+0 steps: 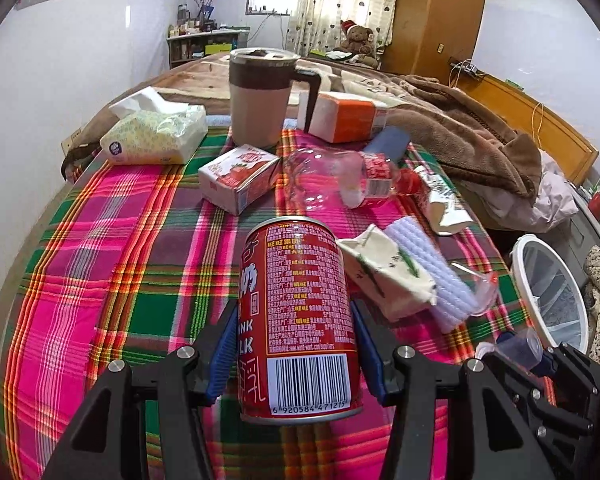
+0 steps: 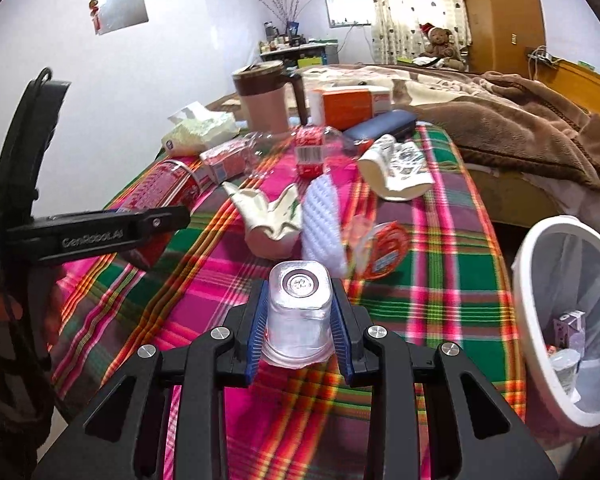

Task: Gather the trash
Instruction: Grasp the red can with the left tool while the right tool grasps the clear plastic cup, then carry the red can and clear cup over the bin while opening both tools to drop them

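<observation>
Red can [image 1: 300, 316] stands upright in the left gripper [image 1: 296, 356], barcode end lowest.

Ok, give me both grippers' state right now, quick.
Left gripper: shut on the red drink can.
Right gripper: shut on the small clear plastic cup, held bottom-forward.

1. The left gripper [image 1: 296, 356], a black frame with blue ribbed pads, is being pointed downward, its jaws being pressed against both sides of a red printed drink can [image 1: 298, 320].
2. The right gripper [image 2: 300, 330], of the same build, is being angled downward, its pads being closed on a small clear plastic cup [image 2: 299, 316].
</observation>
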